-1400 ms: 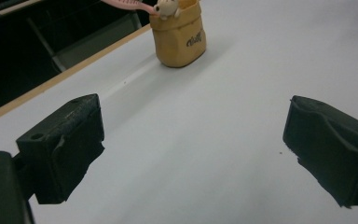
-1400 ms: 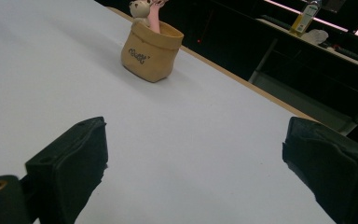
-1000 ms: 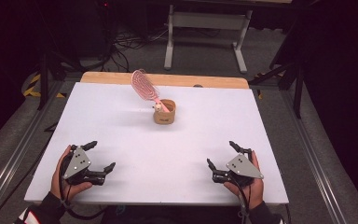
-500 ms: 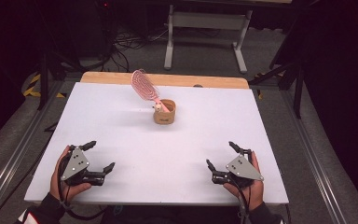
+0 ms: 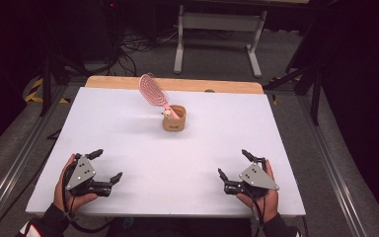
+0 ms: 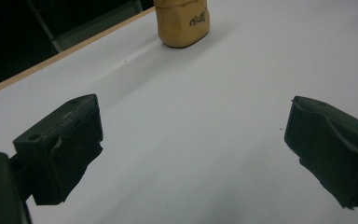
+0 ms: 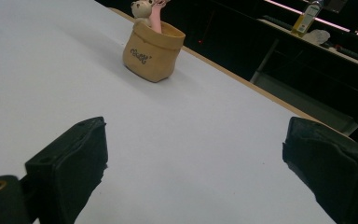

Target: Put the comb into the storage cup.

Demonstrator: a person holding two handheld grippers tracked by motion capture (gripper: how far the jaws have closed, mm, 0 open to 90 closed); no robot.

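A small tan pot [image 5: 174, 120] stands upright on the white table [image 5: 128, 123], a little behind its middle. A pink hairbrush [image 5: 153, 90] stands handle-down in the pot and leans to the left. A small cream figure [image 7: 141, 10] sits at the pot's rim. The pot [image 6: 182, 21] also shows at the top of the left gripper view and the pot [image 7: 152, 45] in the right gripper view. My left gripper [image 5: 105, 165] rests open near the front left edge. My right gripper [image 5: 233, 163] rests open near the front right edge. Nothing lies between either pair of jaws.
A wooden strip [image 5: 177, 85] runs along the table's far edge. Behind it stands a grey metal frame [image 5: 217, 24] on a dark floor with cables. Metal rails [image 5: 15, 163] flank the table on both sides.
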